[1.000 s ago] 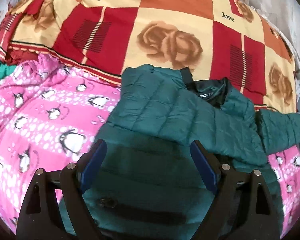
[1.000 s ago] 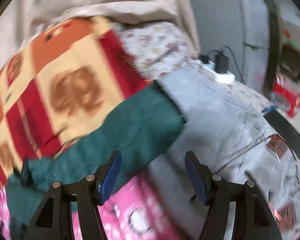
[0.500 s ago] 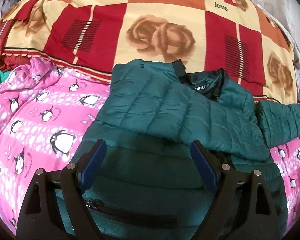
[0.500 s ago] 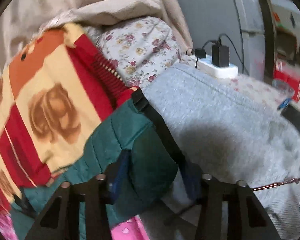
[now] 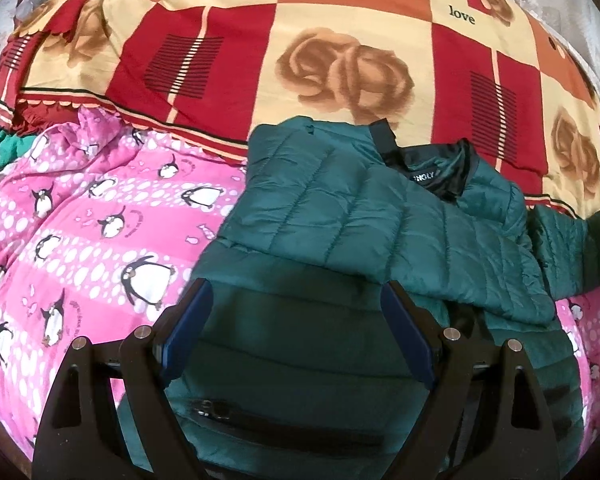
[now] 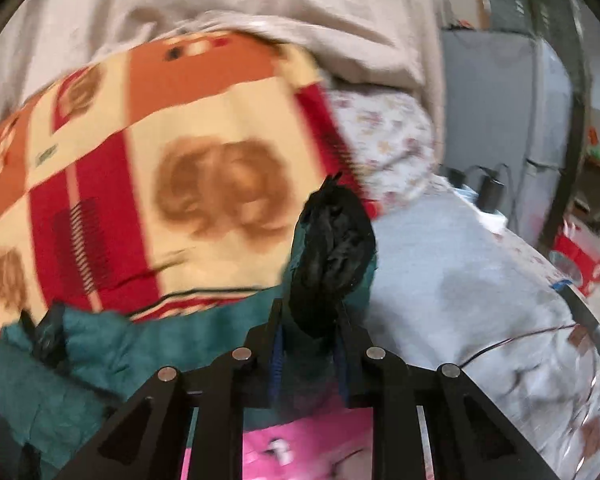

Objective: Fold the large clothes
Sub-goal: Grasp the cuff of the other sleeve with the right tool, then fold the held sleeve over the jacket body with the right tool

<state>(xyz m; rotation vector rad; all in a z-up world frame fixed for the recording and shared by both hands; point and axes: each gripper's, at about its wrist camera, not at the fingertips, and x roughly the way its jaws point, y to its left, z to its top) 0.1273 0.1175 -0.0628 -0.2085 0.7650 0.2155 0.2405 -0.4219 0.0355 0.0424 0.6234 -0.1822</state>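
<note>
A dark green quilted jacket [image 5: 380, 232] lies on the bed, one side folded over its body, black collar lining at the top. My left gripper [image 5: 296, 308] is open and empty, hovering over the jacket's lower part near a zip pocket. My right gripper [image 6: 308, 320] is shut on the jacket's sleeve end [image 6: 332, 248], whose black cuff bunches up between the fingers and is lifted off the bed. The sleeve [image 5: 572, 248] runs off to the right in the left wrist view.
A pink penguin-print quilt [image 5: 100, 232] lies under the jacket. A red, orange and cream rose blanket [image 5: 300, 52] is heaped behind it. A grey garment [image 6: 460, 272], a power strip with plugs [image 6: 488, 196] and a floral pillow [image 6: 388, 140] are at the right.
My right gripper has closed on the sleeve cuff and lifted it; a second ago it was open above the sleeve. The left gripper has stayed open, drifting slightly over the jacket.
</note>
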